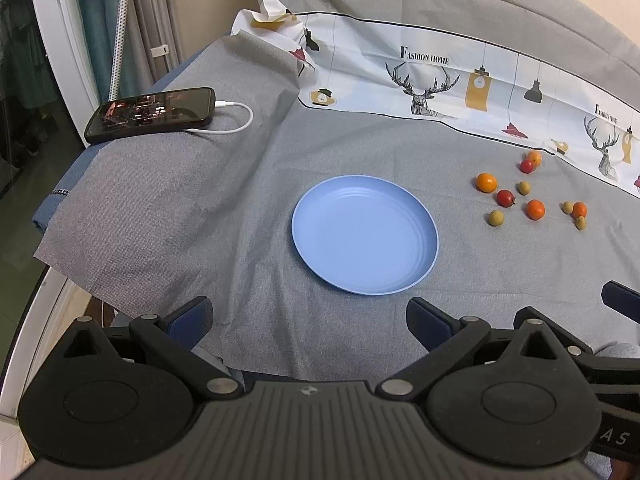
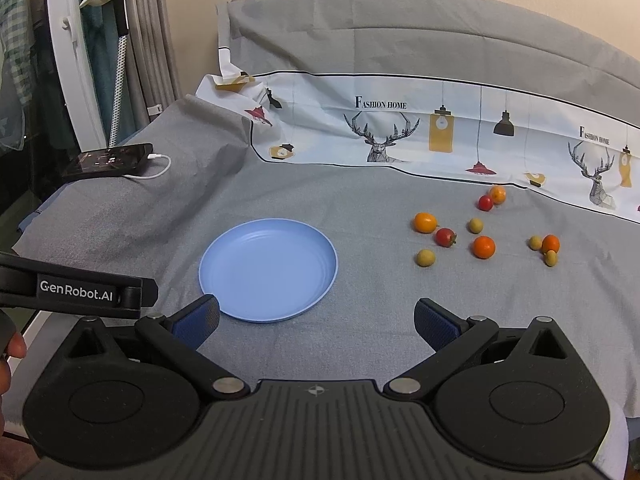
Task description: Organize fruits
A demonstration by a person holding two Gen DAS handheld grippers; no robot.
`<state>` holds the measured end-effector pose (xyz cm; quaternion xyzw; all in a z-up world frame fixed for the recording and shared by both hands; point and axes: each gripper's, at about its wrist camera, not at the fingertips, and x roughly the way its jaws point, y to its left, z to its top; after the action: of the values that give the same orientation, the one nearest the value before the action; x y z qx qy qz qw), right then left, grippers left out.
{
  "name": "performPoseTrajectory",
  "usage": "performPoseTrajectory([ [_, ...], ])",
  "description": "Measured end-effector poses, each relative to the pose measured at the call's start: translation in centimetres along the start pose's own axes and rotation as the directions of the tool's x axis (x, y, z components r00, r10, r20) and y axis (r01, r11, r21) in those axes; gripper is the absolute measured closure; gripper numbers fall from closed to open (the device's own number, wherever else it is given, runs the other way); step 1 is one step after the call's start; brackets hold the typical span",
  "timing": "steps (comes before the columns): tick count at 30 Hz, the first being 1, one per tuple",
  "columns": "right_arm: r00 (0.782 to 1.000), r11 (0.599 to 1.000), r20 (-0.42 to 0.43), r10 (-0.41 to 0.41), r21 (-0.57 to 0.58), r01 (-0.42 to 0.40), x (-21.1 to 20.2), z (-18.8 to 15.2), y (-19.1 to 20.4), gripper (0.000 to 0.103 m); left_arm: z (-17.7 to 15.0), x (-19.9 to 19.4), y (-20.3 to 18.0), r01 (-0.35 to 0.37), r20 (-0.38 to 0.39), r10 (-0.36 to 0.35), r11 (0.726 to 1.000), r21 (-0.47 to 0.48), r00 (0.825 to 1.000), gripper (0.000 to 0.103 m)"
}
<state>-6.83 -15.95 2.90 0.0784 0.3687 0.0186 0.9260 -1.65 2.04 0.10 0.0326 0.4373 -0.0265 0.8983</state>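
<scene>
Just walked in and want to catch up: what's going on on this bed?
A person holds two grippers, left and right, both open and empty, above a grey cloth. The blue plate is bare. Small orange, red and green fruits lie scattered to its right, none picked up yet.

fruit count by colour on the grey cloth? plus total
Small round orange fruits: 4
Small round red fruits: 2
Small round yellow-green fruits: 4
Total: 10, all lying on the grey cloth to the right of the round light-blue plastic plate, which holds none.
</scene>
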Motion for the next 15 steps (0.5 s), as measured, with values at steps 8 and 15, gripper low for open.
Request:
performPoseTrajectory([
  [8,1.0,1.0,0.001,0.005,0.001,-0.005,0.04,0.01,0.02,0.0,0.05,0.12,-0.07,-0.005,-0.002,0.005,1.0,0.005,1.0,0.0],
  [15,1.0,1.0,-0.001,0.017,0.01,-0.017,0.24,-0.23,-0.16,0.0,0.09,0.31,-0.37,-0.017,-0.01,0.017,1.0,0.014,1.0,0.0],
])
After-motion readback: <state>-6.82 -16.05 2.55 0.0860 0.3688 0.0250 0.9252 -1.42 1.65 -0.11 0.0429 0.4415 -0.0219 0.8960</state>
